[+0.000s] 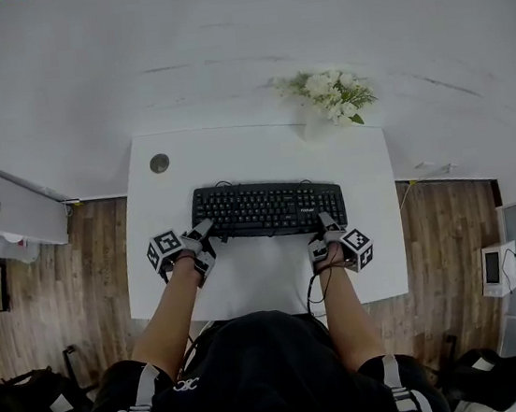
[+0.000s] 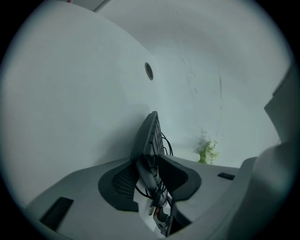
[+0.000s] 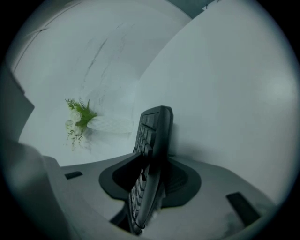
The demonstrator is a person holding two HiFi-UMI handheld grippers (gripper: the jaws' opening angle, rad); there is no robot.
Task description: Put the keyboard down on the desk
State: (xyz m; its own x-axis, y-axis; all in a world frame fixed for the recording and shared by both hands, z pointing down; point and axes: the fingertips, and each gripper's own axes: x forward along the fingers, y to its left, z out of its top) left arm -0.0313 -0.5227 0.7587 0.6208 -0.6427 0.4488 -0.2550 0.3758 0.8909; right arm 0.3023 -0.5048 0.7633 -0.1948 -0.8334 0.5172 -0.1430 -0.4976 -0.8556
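A black keyboard lies flat on the white desk, a little behind its middle. My left gripper is at the keyboard's front left corner and my right gripper at its front right corner. In the left gripper view the keyboard's edge stands between the jaws of the left gripper, with a slim gap showing beside the pads. The right gripper view shows the keyboard's other end between the jaws of the right gripper, whose ribbed pad stands off it. Both grippers look open around the keyboard.
A vase of white flowers stands at the desk's back right, close to the wall. A round cable hole is at the back left. The keyboard's black cable loops behind it. Wooden floor lies on both sides of the desk.
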